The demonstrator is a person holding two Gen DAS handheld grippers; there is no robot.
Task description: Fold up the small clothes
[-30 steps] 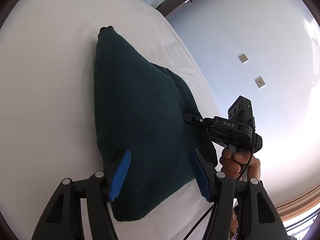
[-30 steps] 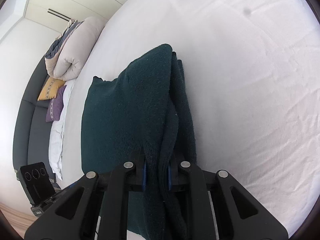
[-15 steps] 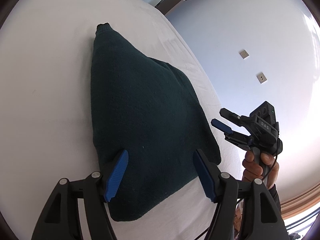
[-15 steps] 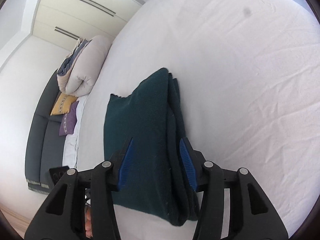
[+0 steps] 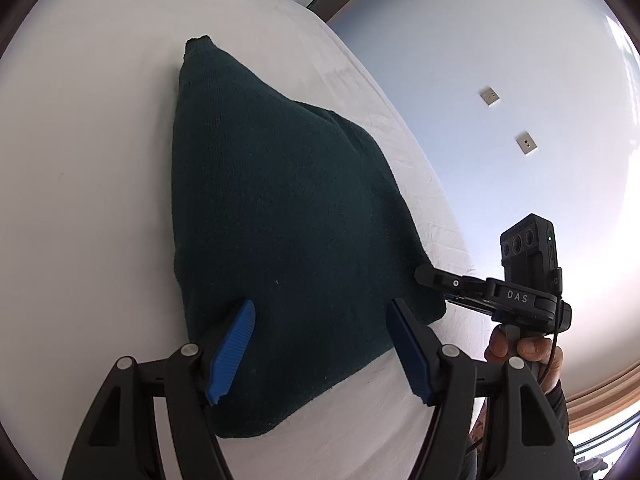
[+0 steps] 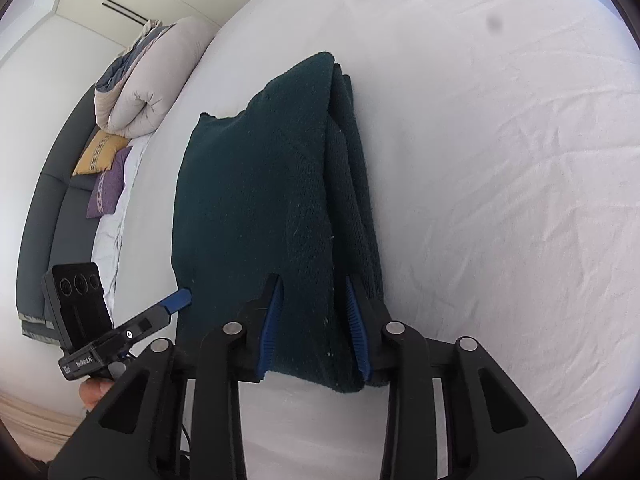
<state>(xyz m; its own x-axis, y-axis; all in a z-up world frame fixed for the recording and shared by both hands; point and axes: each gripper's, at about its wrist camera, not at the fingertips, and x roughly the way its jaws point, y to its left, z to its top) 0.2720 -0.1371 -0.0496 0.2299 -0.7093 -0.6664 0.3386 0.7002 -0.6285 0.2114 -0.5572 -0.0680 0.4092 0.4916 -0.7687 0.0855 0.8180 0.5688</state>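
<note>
garment: dark green knit (image 6: 256, 200), folded into a thick stack, lying on the white bed (image 6: 500, 160)
left gripper (image 5: 320, 344): spread wide over the near edge, holding nothing
right gripper (image 6: 314, 320): part-open, blue pads straddling the stacked corner (contact unclear, no pinch)
progress: folds look mostly done
left: probably a final tidy or squaring of layered edges

White bed (image 6: 500, 160) under folded green sweater (image 6: 256, 200)
</note>
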